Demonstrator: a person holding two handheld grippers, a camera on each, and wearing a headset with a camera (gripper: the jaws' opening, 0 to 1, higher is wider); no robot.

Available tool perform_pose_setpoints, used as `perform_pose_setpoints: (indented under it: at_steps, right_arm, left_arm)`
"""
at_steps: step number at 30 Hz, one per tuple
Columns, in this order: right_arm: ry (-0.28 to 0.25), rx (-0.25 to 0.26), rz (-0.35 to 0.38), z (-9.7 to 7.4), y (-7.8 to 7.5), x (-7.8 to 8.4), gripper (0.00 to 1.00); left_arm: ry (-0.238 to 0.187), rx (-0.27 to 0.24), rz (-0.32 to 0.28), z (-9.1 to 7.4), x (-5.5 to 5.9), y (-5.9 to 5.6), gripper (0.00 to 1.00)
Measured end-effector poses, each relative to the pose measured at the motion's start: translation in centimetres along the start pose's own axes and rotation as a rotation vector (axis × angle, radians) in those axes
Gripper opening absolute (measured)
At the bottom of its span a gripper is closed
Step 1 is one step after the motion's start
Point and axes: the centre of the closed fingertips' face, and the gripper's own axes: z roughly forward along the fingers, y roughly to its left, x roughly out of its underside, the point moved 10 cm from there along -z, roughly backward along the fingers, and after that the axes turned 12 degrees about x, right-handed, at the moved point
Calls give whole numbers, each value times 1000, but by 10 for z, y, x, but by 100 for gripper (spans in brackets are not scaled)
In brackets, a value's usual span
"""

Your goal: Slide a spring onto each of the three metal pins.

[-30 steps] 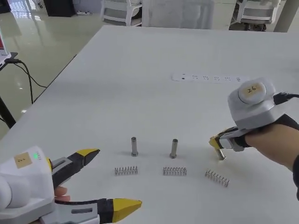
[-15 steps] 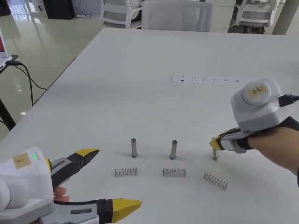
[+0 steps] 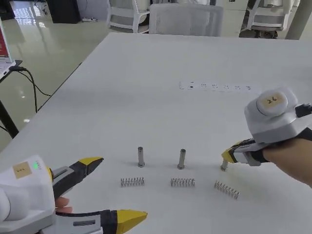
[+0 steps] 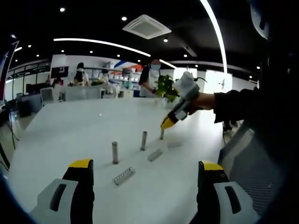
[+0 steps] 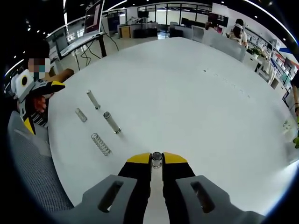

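Two metal pins stand upright on the white table, the left pin (image 3: 140, 157) (image 4: 115, 152) (image 5: 93, 99) and the middle pin (image 3: 181, 159) (image 4: 144, 140) (image 5: 112, 122). My right gripper (image 3: 228, 157) (image 4: 167, 123) (image 5: 156, 157) is shut on the third pin (image 3: 224, 165) (image 4: 162, 134), whose foot is at the table to the right of the others. Three springs lie in front of the pins: the left spring (image 3: 132, 182) (image 4: 124, 176), the middle spring (image 3: 183, 182) (image 5: 100, 143) and the right spring (image 3: 226, 189). My left gripper (image 3: 122, 186) (image 4: 145, 164) hovers open at the near left, holding nothing.
A white power strip (image 3: 217, 87) lies flat across the table behind the pins. Chairs (image 3: 185, 19) stand at the far edge. The table's left edge (image 3: 58, 92) drops to a glossy floor with a black cable (image 3: 29, 83). People stand in the background of the gripper views.
The right gripper has shifted slightly left and down with its pin, which went from tilted to nearly upright. The left gripper has stayed open in place. The head camera tipped a little.
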Motion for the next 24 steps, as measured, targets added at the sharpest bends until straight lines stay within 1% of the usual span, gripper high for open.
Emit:
perform_pose_setpoints:
  at_steps: [18, 24]
  right_arm:
    - [-18, -13, -24, -4, 2, 3, 6]
    - [-20, -16, -31, -4, 3, 3, 8]
  left_arm:
    - [-1, -6, 3, -2, -1, -2, 89]
    - [1, -5, 4, -2, -1, -2, 89]
